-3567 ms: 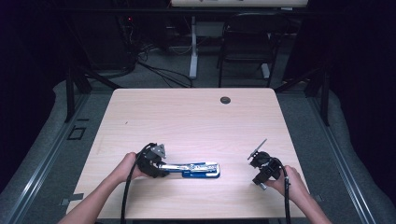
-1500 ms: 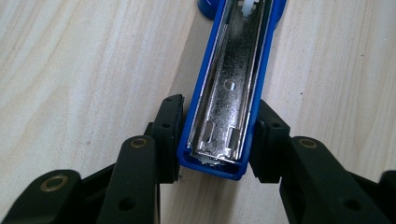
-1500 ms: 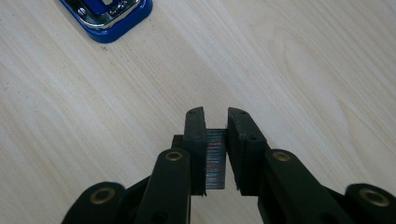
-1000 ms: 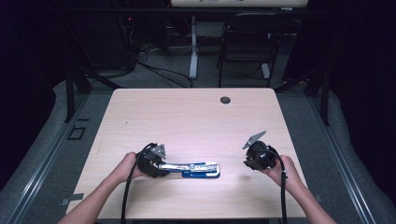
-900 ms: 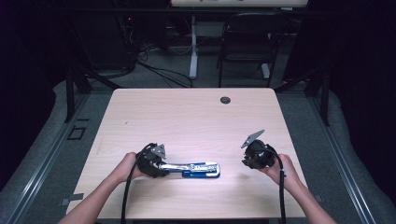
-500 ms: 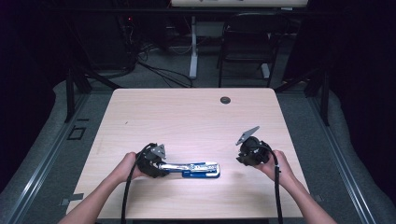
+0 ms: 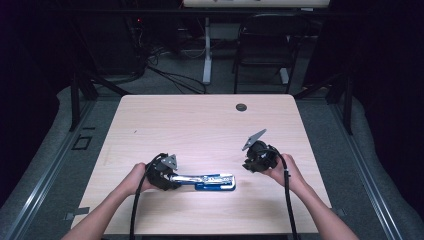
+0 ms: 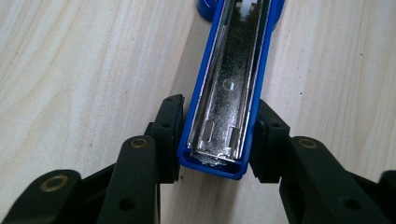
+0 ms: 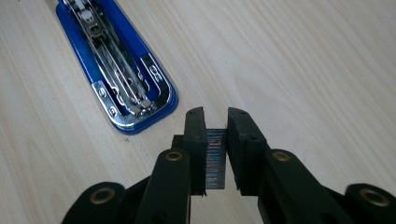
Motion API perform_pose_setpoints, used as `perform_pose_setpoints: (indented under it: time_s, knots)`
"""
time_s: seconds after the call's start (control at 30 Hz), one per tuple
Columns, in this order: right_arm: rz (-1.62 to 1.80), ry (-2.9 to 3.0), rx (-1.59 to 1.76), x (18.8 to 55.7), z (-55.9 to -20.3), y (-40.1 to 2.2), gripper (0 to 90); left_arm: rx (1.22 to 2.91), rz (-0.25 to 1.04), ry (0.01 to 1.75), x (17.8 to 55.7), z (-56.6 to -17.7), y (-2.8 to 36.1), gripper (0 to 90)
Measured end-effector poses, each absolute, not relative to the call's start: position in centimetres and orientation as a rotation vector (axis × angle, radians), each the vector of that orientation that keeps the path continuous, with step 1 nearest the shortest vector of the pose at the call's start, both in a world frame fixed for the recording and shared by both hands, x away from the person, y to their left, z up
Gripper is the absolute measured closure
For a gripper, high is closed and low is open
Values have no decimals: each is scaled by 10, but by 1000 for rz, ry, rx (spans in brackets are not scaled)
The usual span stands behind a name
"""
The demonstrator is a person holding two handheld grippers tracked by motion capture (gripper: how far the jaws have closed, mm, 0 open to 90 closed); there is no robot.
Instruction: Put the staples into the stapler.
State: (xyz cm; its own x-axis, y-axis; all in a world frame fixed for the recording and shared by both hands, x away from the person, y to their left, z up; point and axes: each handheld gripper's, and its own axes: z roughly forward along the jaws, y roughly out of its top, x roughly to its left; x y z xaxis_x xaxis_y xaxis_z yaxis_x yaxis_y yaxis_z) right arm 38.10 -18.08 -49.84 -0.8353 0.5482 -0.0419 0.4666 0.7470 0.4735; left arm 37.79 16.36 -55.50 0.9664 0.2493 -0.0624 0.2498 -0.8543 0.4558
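Note:
A blue stapler lies opened flat near the table's front edge, its metal channel facing up. My left gripper is shut on the rear end of the stapler's blue top arm, one pad on each side. The stapler's base with its chrome anvil lies ahead and to the left in the right gripper view. My right gripper hovers just right of the stapler, shut on a strip of staples held upright between its pads.
The light wooden table has a dark round grommet near its far edge. Chairs, a desk leg and cables stand on the dark floor beyond the table. Both forearms come in from the bottom edge.
My right gripper has moved left and slightly farther onto the table, toward the stapler's front end. The left gripper and the stapler have stayed where they were.

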Motion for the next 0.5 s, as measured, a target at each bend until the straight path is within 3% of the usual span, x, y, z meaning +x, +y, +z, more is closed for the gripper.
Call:
perform_pose_setpoints:
  time_s: [0.5]
  knots:
    - [776,2797,709,398,-489,-147,787,2637,-6,347,379,-556,164,612]
